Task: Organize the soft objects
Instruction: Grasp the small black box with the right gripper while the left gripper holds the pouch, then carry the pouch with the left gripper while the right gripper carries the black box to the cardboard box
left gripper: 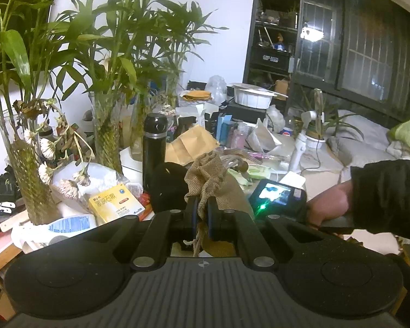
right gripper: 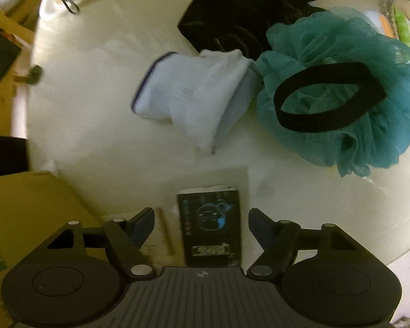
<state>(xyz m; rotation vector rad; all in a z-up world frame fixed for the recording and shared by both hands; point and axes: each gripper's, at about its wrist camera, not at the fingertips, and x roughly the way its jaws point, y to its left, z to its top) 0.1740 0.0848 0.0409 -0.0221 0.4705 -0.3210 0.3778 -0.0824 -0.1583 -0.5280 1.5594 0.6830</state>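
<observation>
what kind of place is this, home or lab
Most likely a lived-in home: a cluttered table with bamboo plants in glass vases, a takeaway food container, and barred windows beside bedding-like cushions.

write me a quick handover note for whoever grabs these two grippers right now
Left gripper: jaws shut on the burlap pouch at its gathered neck, held up over the cluttered table.
Right gripper: jaws open, empty, pointing down at the white tabletop above a small black card.
On that table: white sock, teal bath pouf with a black hair band on top, black mesh pouch.
Done: pouch in hand.
Left: none of the loose soft things gathered yet.
</observation>
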